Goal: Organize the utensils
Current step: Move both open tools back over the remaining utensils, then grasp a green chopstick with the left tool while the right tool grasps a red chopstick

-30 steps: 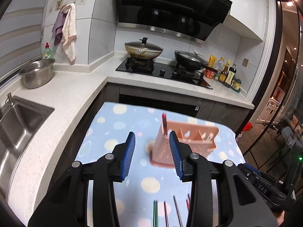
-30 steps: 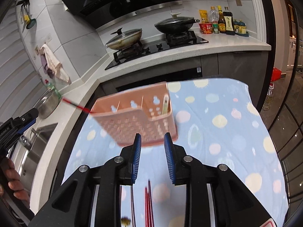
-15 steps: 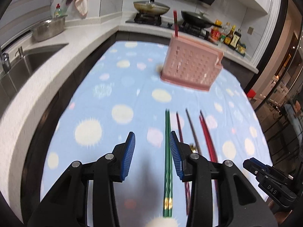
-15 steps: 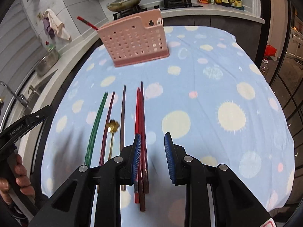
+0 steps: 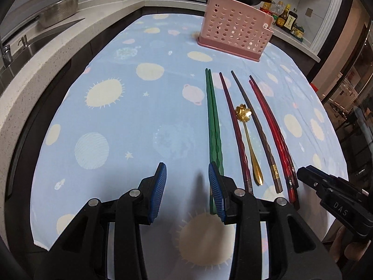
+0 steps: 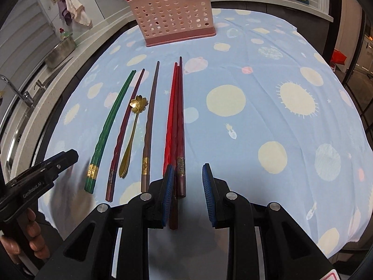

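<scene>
Spotted blue tablecloth (image 5: 121,126) fronts a kitchen counter (image 5: 42,53) — sink (image 5: 35,39) alongside.

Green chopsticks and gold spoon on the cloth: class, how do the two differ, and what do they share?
The green chopsticks are a long straight pair; the gold spoon is single and shorter. The chopsticks taper to points; the spoon ends in a flower-shaped bowl. Both lie flat on the tablecloth, pointing toward the pink holder.
</scene>
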`<act>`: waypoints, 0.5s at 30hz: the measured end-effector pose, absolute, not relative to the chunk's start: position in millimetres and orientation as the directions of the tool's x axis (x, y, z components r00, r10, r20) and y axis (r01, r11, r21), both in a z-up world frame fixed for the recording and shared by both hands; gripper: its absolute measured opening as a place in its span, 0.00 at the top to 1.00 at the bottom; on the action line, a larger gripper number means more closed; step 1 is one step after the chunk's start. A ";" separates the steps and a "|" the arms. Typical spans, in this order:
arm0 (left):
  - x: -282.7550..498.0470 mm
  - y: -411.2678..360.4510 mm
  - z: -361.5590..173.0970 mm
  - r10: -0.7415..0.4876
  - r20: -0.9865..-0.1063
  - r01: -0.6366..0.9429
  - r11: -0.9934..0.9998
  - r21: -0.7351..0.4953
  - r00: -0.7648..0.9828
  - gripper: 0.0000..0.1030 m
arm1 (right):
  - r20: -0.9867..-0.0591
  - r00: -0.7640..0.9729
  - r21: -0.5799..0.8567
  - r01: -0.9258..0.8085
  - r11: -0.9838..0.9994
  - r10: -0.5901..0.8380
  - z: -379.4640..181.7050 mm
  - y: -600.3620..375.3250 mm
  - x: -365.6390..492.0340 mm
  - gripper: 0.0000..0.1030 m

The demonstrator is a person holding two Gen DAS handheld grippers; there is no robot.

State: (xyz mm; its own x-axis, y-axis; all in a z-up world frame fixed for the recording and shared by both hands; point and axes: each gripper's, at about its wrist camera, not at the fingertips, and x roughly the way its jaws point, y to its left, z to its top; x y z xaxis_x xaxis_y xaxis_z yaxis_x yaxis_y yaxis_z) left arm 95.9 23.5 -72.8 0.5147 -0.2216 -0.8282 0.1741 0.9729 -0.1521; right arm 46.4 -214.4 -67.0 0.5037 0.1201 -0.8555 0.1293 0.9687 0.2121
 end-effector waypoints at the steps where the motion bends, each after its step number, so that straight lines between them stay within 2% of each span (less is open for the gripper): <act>1: 95.1 22.9 -74.0 -0.222 -0.829 0.176 0.973 -0.151 0.513 0.65 | -0.856 0.503 0.212 0.129 0.969 0.121 -67.5 -214.1 47.2 0.75; 15: 93.5 13.2 -82.3 -0.237 -0.842 0.207 0.966 -0.152 0.485 0.65 | -0.859 0.500 0.210 0.151 0.966 0.108 -75.1 -221.2 51.2 0.76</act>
